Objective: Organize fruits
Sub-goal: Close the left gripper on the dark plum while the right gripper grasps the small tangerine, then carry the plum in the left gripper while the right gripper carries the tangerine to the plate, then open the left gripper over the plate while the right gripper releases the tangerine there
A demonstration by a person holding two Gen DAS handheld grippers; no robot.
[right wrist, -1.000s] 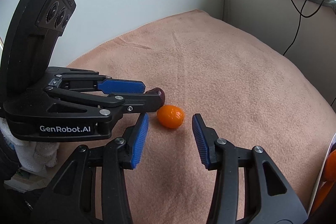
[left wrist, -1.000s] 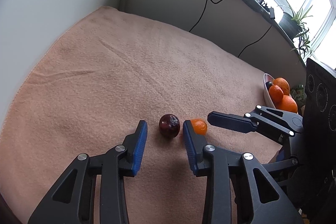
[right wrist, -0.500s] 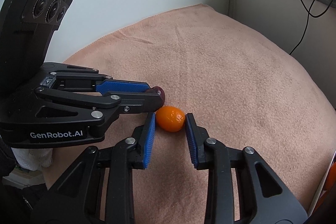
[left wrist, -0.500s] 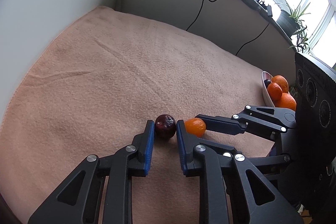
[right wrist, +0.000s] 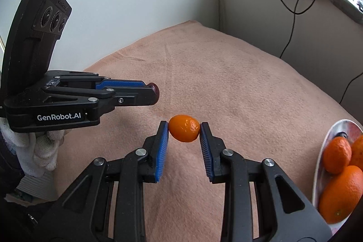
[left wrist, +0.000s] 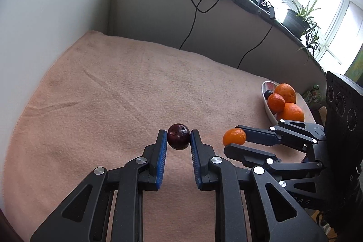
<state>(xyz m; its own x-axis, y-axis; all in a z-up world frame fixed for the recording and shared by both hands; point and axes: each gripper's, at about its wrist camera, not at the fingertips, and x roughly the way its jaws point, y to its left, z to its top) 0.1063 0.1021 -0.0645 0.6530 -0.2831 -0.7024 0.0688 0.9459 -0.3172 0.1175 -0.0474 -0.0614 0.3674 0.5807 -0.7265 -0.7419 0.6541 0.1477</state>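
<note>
Left wrist: left gripper [left wrist: 178,139] clamps plum [left wrist: 178,136], right gripper [right wrist: 184,133] clamps tangerine [right wrist: 184,128]; likely both bound for bowl [left wrist: 268,113] at right.

Both hand-held grippers pointed steeply downward side by side, the left hand-held gripper [left wrist: 178,140] and right hand-held gripper [right wrist: 184,132] each clamped on fruit.

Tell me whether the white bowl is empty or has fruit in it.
Has fruit: the white bowl holds three oranges and a small dark fruit behind them.
</note>
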